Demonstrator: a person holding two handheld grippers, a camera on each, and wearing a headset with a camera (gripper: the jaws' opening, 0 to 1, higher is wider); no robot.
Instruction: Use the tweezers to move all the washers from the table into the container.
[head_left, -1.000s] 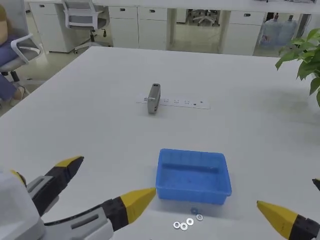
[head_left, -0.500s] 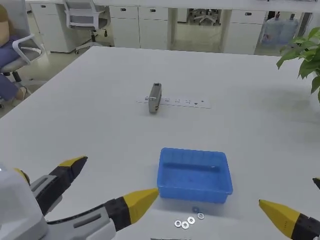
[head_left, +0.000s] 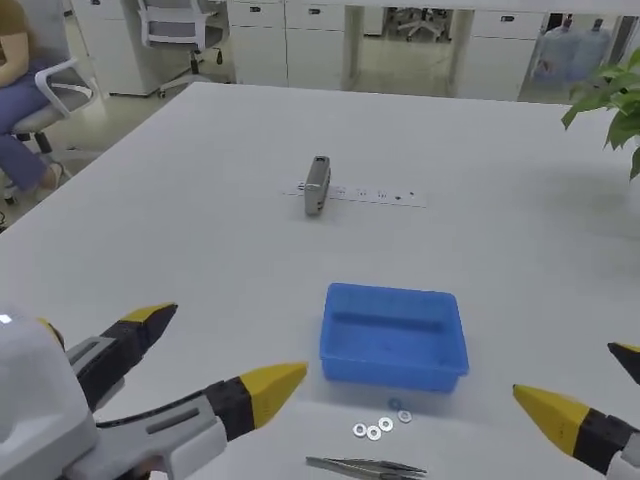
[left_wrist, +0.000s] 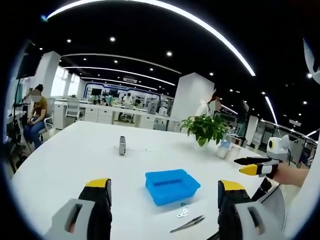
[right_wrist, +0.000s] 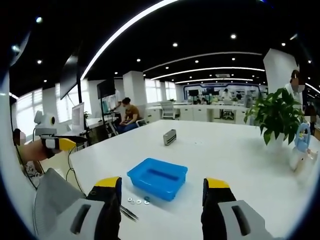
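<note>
Since the earlier frames the head view tilted down, so the whole scene slid up the picture; this was camera motion, not motion of the objects. As a result, the tweezers (head_left: 366, 466) entered at the bottom edge. The washers (head_left: 380, 425) and the blue container (head_left: 392, 372) kept their places on the table (head_left: 200, 200).

Condition of the tongs: the left gripper (head_left: 230, 343) had its jaws spread wide with nothing between them. The right gripper (head_left: 572, 374) was likewise spread and empty.

Location of the task items: the tweezers lay flat on the table, untouched, just in front of the washers on the person's side. The washers formed a small cluster just in front of the container's near wall. The container appeared empty.

Governing relation: the tweezers' long axis ran roughly left to right across the head view, parallel to the container's near wall. Which end was the tip could not be determined. The tool lay between the two grippers and nearer the person than either set of jaw tips. In the head view the left gripper's inner jaw tip stood closer to it than the right gripper's. Judgement: the left gripper was the better placed to pick up the tweezers, approaching across the long axis.
</note>
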